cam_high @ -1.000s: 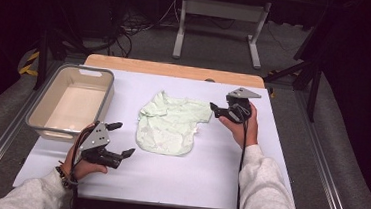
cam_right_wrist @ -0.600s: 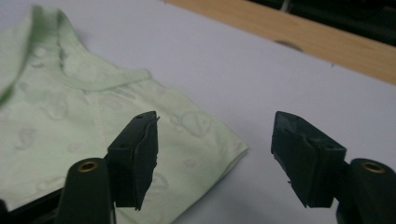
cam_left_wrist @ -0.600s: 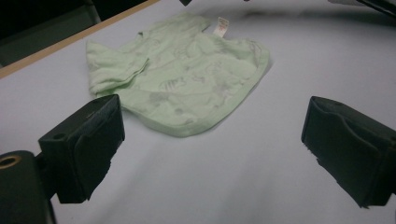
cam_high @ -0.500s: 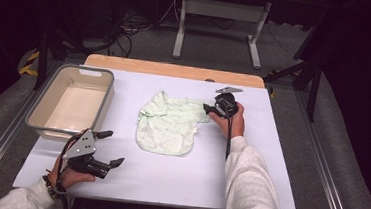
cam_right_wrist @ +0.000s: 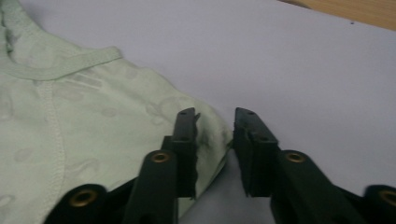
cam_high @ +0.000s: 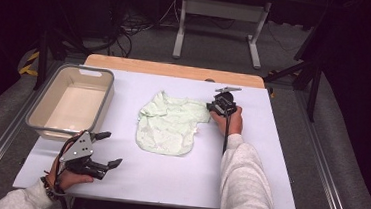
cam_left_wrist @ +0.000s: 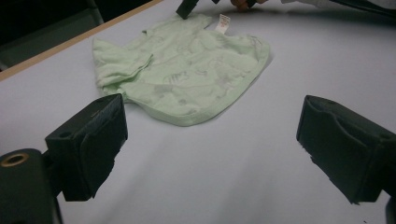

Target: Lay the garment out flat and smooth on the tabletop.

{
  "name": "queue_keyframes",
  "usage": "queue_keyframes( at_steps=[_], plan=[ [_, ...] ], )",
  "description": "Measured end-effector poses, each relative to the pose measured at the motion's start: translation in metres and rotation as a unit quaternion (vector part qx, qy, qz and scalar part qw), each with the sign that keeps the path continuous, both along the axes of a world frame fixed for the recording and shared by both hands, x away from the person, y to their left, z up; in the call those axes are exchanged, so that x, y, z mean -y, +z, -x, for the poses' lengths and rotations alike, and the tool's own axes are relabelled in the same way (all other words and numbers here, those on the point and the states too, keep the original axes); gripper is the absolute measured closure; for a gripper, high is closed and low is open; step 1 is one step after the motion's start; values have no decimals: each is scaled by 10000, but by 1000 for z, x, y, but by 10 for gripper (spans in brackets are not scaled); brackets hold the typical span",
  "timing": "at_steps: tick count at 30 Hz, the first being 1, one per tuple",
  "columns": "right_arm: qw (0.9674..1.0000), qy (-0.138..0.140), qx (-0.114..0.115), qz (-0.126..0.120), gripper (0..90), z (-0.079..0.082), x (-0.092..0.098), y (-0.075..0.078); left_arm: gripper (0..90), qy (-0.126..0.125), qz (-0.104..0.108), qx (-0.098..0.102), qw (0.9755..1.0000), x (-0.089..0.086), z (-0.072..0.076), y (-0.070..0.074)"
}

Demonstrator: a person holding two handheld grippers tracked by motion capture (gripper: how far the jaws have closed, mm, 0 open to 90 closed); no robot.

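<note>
The pale green garment (cam_high: 169, 124) lies crumpled at the centre of the high view, on the white surface (cam_high: 247, 189). The right hand-held gripper (cam_high: 218, 107) sits at the garment's right edge; its jaws have just been closing with the fabric edge between them, but a gap remains, so the cloth is not yet pinched. This low approach suits catching a thin hem. The left hand-held gripper (cam_high: 107, 148), at lower left, is released and holds nothing. The grey bin (cam_high: 104, 98) at left contains nothing.
</note>
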State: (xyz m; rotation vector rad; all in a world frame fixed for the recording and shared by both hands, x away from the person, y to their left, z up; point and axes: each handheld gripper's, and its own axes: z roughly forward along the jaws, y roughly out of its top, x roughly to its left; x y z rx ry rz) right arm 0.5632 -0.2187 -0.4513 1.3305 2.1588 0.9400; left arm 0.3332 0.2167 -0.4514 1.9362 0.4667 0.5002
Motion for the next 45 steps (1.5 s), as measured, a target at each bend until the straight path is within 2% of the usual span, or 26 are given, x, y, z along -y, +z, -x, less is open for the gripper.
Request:
queue_keyframes(
  at_steps=[1, 2, 8, 10, 14, 16, 20, 22, 25, 27, 28, 32, 38, 43, 45],
  plan=[
    [10000, 34, -16, -37, 838, 0, -1, 0, 96, -7, -3, -25, 10000, 0, 0, 0],
    [10000, 53, -7, -58, 865, 1, -2, 0, 96, -14, -10, -30, 10000, 1, 0, -1],
    [9999, 5, 144, -88, 874, 3, -4, 1, 95, -66, -52, -56, 9999, 1, -1, -2],
    [9996, -13, 285, -68, 876, 5, -5, 7, 95, -42, -22, -64, 10000, 0, -2, -2],
    [9979, 33, 617, -182, 879, 13, -13, 20, 94, -58, -15, -79, 10000, 1, -1, -1],
    [9971, 122, 740, -141, 879, 18, -19, 26, 92, -49, -23, -84, 10000, 2, -1, -2],
    [9953, 465, 841, -106, 880, 26, -33, 34, 90, -39, -37, -74, 10000, 2, -1, -2],
    [9937, 634, 919, 16, 880, 31, -42, 36, 90, -46, -45, -66, 10000, 2, -1, -2],
    [9916, 910, 916, 30, 880, 39, -54, 38, 90, -45, -42, -88, 9999, 2, -2, -2],
    [9909, 998, 898, 46, 880, 41, -58, 38, 89, -55, -30, -90, 9999, 2, -2, -2],
    [9887, 1207, 870, 181, 879, 45, -67, 36, 85, -31, -76, -58, 9999, 3, -1, -2],
    [9852, 1483, 756, 405, 878, 50, -81, 30, 82, -43, -85, -71, 9999, 3, -1, -3],
    [9831, 1645, 654, 473, 878, 50, -94, 24, 82, -14, -54, -56, 10000, 1, -2, -2],
    [9812, 1747, 496, 658, 868, 48, -105, 16, 82, 32, -40, -36, 10000, 0, -2, -1],
    [9818, 1727, 479, 630, 847, 48, -105, 15, 82, 28, -47, -37, 10000, 0, -2, -2]
  ],
)
